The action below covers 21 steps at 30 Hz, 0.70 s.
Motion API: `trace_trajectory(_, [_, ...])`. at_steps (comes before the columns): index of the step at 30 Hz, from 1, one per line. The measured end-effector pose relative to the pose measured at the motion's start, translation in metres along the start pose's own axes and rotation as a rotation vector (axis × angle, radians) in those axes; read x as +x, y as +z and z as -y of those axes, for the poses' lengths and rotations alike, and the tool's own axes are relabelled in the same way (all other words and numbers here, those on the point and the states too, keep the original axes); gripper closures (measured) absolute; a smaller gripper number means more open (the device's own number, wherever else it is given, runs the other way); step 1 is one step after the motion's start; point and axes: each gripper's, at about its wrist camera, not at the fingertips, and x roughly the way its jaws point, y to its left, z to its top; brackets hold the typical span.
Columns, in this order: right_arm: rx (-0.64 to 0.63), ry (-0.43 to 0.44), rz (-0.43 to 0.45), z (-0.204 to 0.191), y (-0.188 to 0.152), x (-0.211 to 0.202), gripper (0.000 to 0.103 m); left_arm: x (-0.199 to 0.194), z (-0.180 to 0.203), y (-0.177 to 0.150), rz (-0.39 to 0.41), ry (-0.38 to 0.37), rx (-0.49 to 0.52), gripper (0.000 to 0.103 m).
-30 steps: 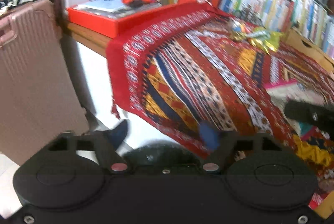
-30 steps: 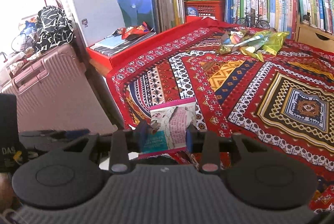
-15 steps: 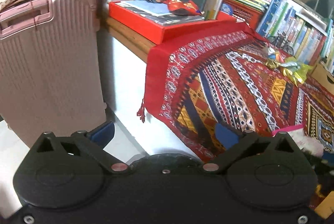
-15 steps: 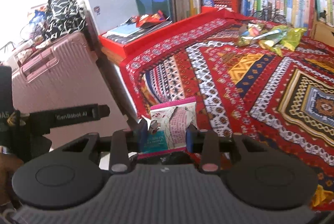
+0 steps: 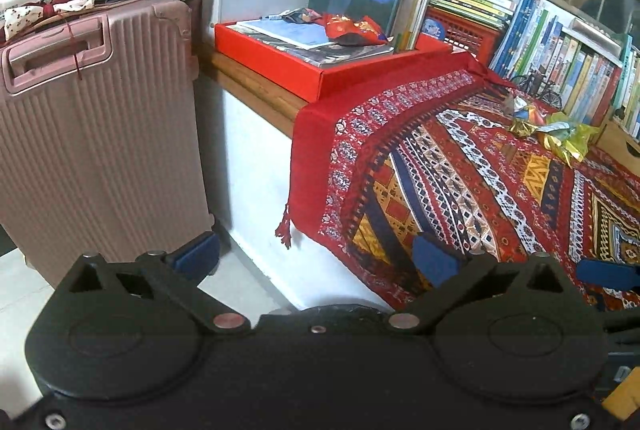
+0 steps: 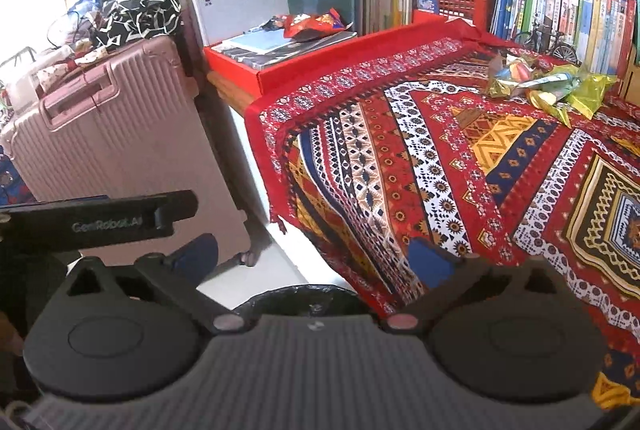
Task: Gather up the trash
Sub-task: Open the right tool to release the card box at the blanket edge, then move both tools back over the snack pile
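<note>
My left gripper stands open and holds nothing, off the front corner of the patterned red cloth. The right gripper is also open and empty, above the black rim of a bin bag that peeks out just beyond its body. A red snack wrapper lies on the papers in the red box. A heap of gold and yellow wrappers sits on the cloth at the far right, near the books. The pink packet is out of view.
A pink ribbed suitcase with clothes piled on top stands left of the bench. Rows of books and a red crate line the back. A small toy bicycle stands by the books.
The right gripper has opened and the pink packet it held is gone from between its fingers. My left gripper has opened wider and its view has swung toward the suitcase.
</note>
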Motion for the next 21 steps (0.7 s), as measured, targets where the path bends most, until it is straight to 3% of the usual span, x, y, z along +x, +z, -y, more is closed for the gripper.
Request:
trace_trajectory(4, [0.071,0.002,-0.050,0.012,-0.006,0.005,0.000,-0.001,0.004,-0.001,-0.002,-0.006,0.026,0.000])
trace_trajectory(11, [0.158,-0.035,-0.040,0.037,-0.006,-0.009,0.000,-0.002,0.016,0.007,-0.027,-0.055,0.071,0.000])
trace_trajectory(14, [0.197,-0.023,-0.027,0.047,0.008,-0.021,0.000,-0.008,0.024,0.024,-0.049,-0.130,0.108,0.000])
trace_trajectory(21, [0.233,-0.029,0.051,0.074,0.056,-0.068,0.000,-0.030,0.053,0.081,-0.014,-0.258,0.164,0.000])
